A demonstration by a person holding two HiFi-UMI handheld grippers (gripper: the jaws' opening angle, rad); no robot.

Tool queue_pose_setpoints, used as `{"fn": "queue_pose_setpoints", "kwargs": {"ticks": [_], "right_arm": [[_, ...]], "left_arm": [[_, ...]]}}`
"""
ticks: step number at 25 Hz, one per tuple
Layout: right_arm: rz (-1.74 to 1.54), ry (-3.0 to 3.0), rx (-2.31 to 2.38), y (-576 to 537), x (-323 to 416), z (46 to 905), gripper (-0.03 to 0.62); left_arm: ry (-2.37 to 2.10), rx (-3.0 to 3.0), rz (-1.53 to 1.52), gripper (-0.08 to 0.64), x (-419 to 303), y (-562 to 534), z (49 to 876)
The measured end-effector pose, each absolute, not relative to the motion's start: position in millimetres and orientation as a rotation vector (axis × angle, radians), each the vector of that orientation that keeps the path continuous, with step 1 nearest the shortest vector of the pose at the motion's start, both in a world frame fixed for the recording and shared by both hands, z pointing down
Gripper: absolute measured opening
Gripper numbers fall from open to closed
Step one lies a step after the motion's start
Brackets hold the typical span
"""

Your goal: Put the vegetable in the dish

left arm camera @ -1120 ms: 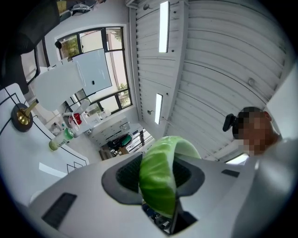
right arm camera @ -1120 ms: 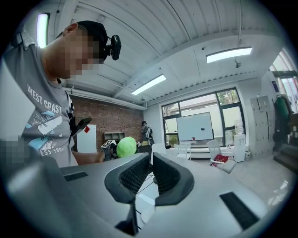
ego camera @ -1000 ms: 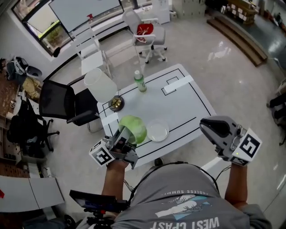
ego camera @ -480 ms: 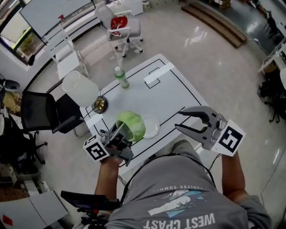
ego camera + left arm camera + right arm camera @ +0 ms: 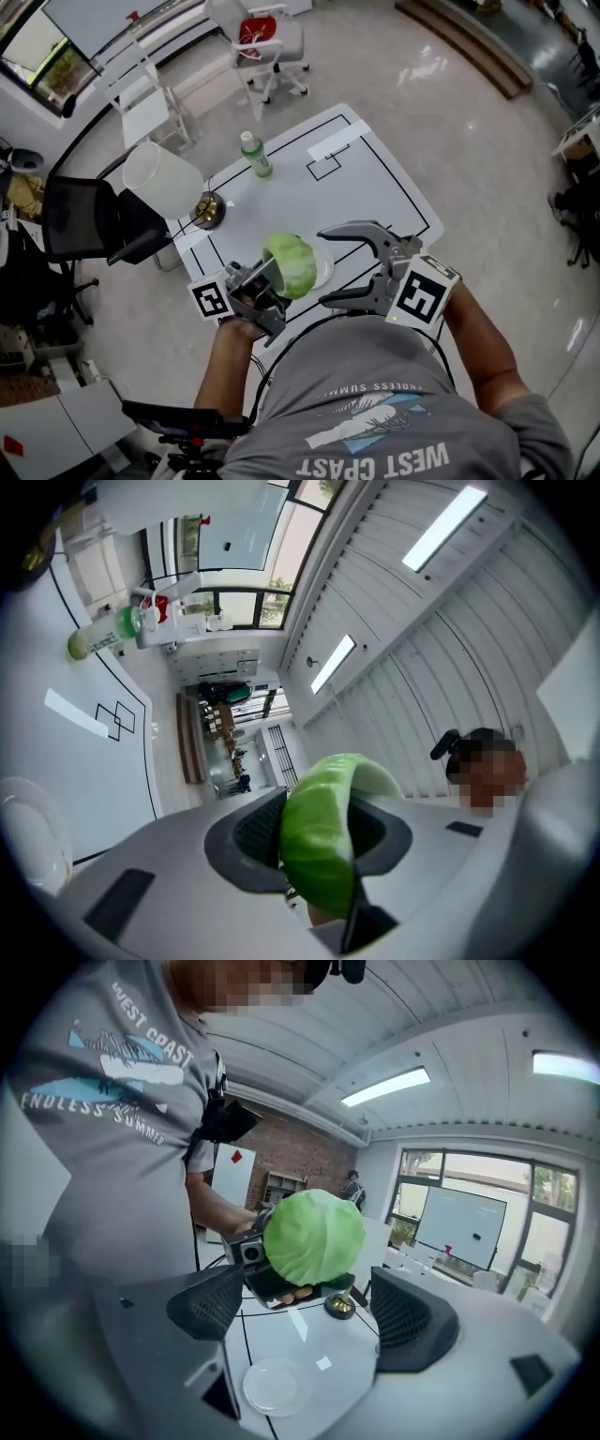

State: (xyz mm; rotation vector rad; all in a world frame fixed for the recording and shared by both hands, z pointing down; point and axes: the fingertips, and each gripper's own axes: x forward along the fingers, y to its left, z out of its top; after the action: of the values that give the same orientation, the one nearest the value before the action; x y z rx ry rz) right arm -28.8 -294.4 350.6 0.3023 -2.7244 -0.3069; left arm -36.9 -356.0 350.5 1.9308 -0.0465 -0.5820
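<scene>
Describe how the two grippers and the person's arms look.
The left gripper and the right gripper are both light grey plastic with curved jaws and dark meshed pads. Each carries a white cube printed with black square markers. The person wears a grey short-sleeved T-shirt with a printed front, leaving the forearms bare.

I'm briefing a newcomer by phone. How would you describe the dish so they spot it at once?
Find the white table with black lines. Near its edge closest to the person, close by the cabbage held in the left gripper, lies the dish. It is flat, round and pale, unlike the upright green bottle and the small brass-coloured pot farther back.
</scene>
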Motion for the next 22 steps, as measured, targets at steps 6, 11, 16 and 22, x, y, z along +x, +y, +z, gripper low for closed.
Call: {"fn": "queue_pose_setpoints", "kwargs": {"ticks": [6,11,16,22], "right_arm": [[-0.321,-2.765,0.209,-316,-42,367,0.465],[-0.263,-2.778,0.137,-326,-45,385,0.468],[-0.140,-2.841,0.098,-326,-50,398,0.466],[-0.041,-2.835,0.104,-327,-53,410,0.466]], "left_arm": [[0.071,1.790,-0.633,0.137,-18,-361,366],[0.139,1.694,-0.683,0.137,-4,-364,374],[0.157,1.616,-0.709,0.137,7,-365,386],[0.171,1.531,-0.799,0.137,2,-365,398]]}}
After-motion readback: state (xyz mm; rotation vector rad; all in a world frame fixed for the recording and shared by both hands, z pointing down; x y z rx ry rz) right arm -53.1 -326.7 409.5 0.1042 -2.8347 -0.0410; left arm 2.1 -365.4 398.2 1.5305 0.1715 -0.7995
